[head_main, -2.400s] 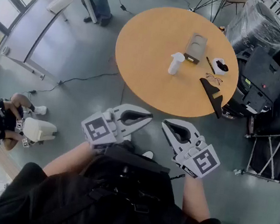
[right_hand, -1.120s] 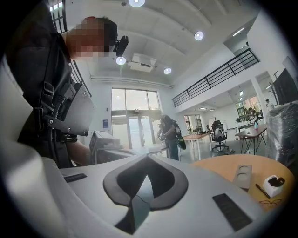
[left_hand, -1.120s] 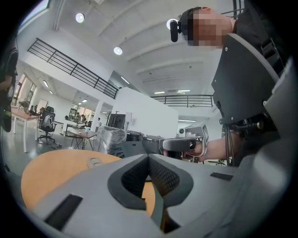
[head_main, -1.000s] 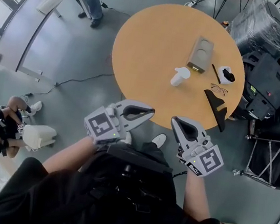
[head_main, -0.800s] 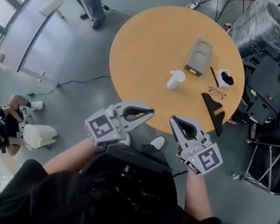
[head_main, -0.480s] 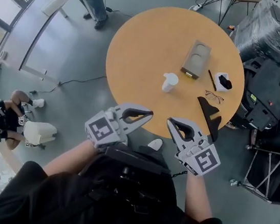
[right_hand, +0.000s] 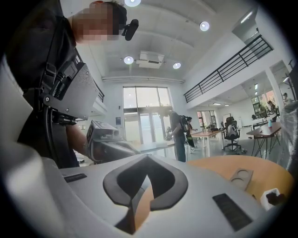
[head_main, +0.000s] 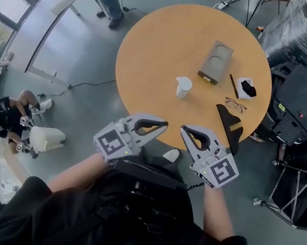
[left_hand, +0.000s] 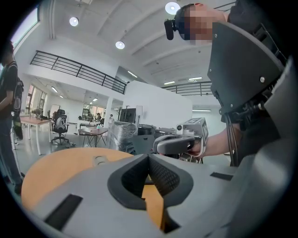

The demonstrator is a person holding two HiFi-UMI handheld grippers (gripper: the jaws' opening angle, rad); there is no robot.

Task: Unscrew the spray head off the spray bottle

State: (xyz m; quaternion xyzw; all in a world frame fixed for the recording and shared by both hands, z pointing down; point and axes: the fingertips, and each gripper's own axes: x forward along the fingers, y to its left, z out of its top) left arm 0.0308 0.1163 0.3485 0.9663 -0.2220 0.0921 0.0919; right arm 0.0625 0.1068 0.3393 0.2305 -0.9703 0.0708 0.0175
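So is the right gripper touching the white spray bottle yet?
Apart. The head view shows a stretch of bare orange table between the right gripper and the spray bottle.

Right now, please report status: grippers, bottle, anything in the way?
Left gripper and right gripper shut, empty, at near edge of table. Bottle upright mid-table, untouched. Nothing between grippers and bottle.

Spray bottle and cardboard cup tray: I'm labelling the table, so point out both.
spray bottle (head_main: 182,88): head view, middle of its white body.
cardboard cup tray (head_main: 216,61): head view, middle of its top face.
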